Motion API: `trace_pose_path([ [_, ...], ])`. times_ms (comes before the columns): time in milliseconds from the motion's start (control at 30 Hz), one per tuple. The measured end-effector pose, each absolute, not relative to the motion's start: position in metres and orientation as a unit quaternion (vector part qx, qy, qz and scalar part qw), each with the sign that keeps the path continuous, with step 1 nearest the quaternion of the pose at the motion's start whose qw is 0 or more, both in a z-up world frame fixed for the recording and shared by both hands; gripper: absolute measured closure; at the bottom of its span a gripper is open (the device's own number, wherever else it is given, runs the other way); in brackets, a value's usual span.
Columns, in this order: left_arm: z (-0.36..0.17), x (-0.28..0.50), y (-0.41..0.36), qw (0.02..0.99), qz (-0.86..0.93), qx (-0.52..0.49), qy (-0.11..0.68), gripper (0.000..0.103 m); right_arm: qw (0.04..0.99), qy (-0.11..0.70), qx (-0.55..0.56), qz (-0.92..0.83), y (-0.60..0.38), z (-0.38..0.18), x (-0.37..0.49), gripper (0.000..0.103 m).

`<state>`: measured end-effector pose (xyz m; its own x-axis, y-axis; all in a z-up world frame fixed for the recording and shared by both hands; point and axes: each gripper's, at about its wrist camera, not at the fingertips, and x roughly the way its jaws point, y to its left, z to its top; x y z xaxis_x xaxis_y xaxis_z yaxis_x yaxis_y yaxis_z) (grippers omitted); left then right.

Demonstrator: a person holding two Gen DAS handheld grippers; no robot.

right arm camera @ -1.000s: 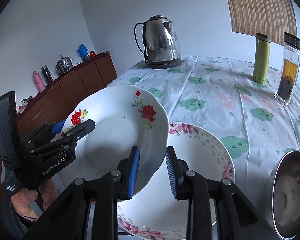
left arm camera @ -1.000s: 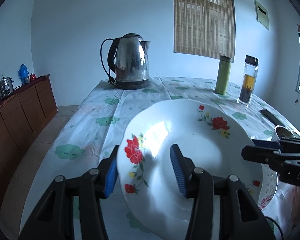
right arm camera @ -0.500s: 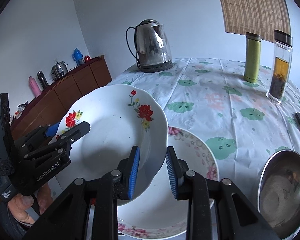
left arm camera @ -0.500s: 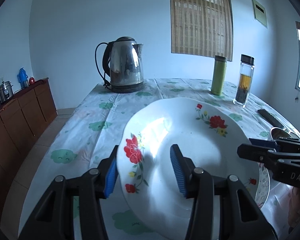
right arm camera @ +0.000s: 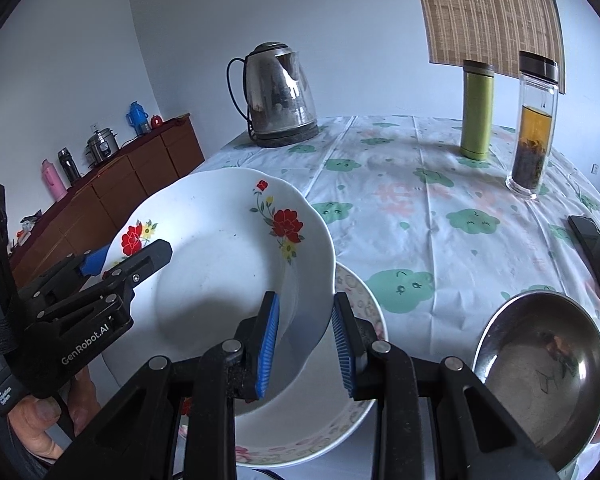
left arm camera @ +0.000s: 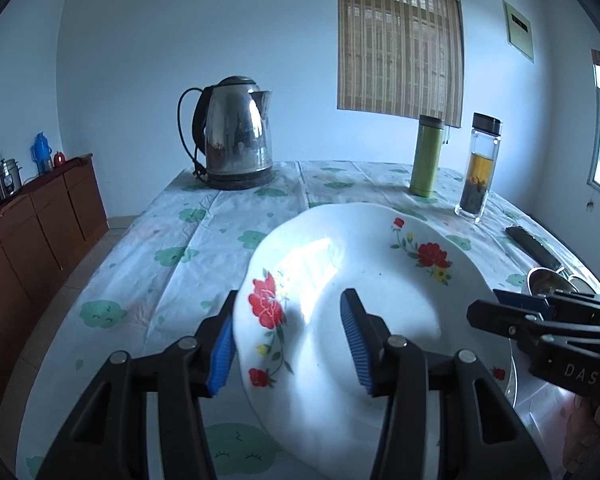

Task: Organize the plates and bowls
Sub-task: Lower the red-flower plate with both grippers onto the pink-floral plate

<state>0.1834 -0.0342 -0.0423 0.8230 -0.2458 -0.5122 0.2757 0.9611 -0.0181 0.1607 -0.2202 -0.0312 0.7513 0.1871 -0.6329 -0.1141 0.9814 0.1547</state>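
We see the table stretching ahead of both tongs, covered in a white cloth with green cloud prints. Lifted above its near edge is the white plate with red flowers, tilted, and it is carried between our two tools. Our left gripper straddles the plate's left rim, one blue pad under the rim and the other over the plate's inner face; the pads look close to the rim, but we cannot tell whether they truly clamp it. Our right gripper straddles the plate's right rim in the same way, one pad inside the plate and one outside, with a visible gap at the outer pad, so we cannot tell its hold either.

Directly under the right tongs lies a second plate with a pink floral border, flat on the cloth, partly covered by the lifted one. Just right of the right tongs sits a steel bowl. Far ahead stands a steel kettle, left of centre. Ahead to the right stand a green flask and a glass tea bottle, side by side. A dark phone lies near the table's right edge.
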Motion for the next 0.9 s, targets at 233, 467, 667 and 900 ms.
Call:
trace_pose_path([
  [233,-0.05,0.185,-0.041,0.95,-0.149,0.037,0.27,0.055,0.935,0.342,0.059,0.074,-0.229,-0.032,0.159,0.073],
  [467,-0.053,0.182,-0.047,0.949,-0.156,0.043,0.271,0.055,0.936,0.343,0.051,0.061,-0.231,-0.032,0.158,0.073],
  [667,-0.053,0.182,-0.047,0.95,-0.154,0.046,0.268,0.055,0.934,0.35,0.048,0.059,-0.231,-0.034,0.16,0.073],
  [900,-0.054,0.18,-0.05,0.949,-0.156,0.055,0.268,0.055,0.932,0.355,0.047,0.052,-0.233,-0.038,0.162,0.073],
])
